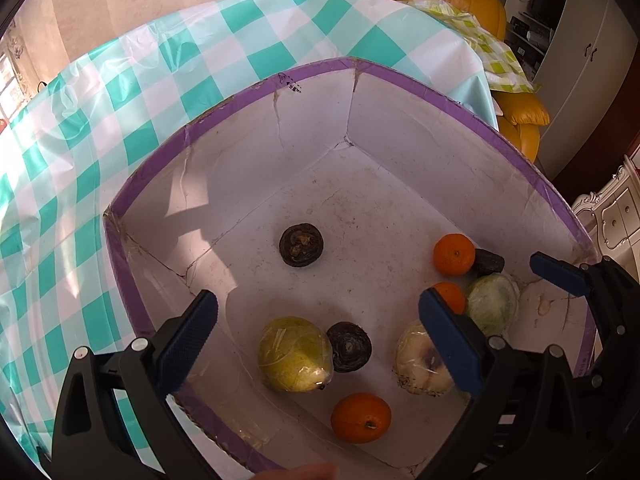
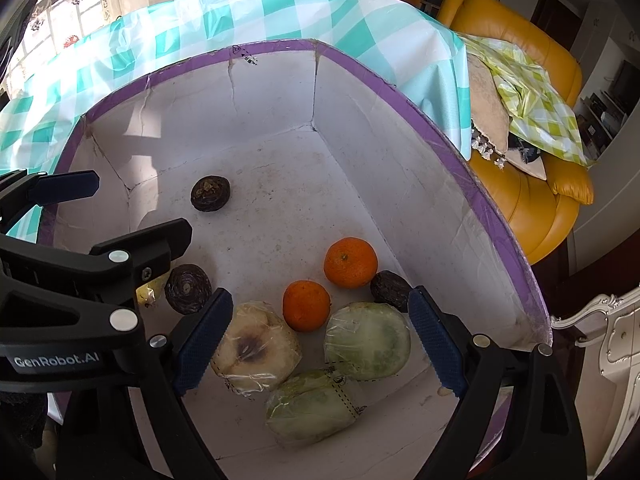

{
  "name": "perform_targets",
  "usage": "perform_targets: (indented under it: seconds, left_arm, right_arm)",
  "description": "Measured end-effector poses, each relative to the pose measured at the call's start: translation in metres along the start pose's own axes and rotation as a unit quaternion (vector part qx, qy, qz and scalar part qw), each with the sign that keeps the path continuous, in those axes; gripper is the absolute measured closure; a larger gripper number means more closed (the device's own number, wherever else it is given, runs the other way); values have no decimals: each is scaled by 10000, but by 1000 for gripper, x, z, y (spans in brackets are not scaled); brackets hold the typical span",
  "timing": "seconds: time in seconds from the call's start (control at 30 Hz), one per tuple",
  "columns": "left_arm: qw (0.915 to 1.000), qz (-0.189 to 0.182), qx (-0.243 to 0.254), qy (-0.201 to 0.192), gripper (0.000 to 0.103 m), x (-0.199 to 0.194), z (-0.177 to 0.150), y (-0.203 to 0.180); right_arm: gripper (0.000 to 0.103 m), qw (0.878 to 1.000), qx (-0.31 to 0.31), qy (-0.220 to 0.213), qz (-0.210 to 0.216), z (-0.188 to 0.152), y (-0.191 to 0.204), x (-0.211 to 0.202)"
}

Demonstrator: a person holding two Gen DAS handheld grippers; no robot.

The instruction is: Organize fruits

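Observation:
A white cardboard box with a purple rim point(image 1: 224, 114) point(image 2: 280, 46) holds the fruit. In the left wrist view I see oranges point(image 1: 361, 417) point(image 1: 453, 254), dark wrinkled fruits point(image 1: 301, 245) point(image 1: 349, 346), a yellow wrapped pear point(image 1: 294, 354) and a pale wrapped fruit point(image 1: 420, 364). My left gripper point(image 1: 318, 344) is open above them, empty. In the right wrist view my right gripper point(image 2: 320, 340) is open and empty over two oranges point(image 2: 350, 263) point(image 2: 306, 305), wrapped pale fruit point(image 2: 256, 350) and green wrapped fruits point(image 2: 368, 340) point(image 2: 310, 406).
The box stands on a table with a teal and white checked cloth point(image 1: 120, 100) point(image 2: 360, 28). A yellow armchair point(image 2: 532, 184) with a green checked cloth stands to the right. The left gripper body point(image 2: 80, 280) sits close at the right gripper's left.

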State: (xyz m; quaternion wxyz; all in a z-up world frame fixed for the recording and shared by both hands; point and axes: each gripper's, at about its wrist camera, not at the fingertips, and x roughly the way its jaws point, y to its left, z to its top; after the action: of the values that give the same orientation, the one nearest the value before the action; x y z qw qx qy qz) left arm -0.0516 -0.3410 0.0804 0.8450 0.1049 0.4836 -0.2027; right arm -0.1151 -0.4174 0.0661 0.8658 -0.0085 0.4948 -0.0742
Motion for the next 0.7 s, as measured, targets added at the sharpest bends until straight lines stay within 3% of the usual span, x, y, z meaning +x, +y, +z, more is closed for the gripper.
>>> perform_targets:
  seconds: [0.7]
  left_arm:
    - [10000,19,17,25,2,1,0,0]
  right_arm:
    - [17,10000,12,-3,7,0,0,0]
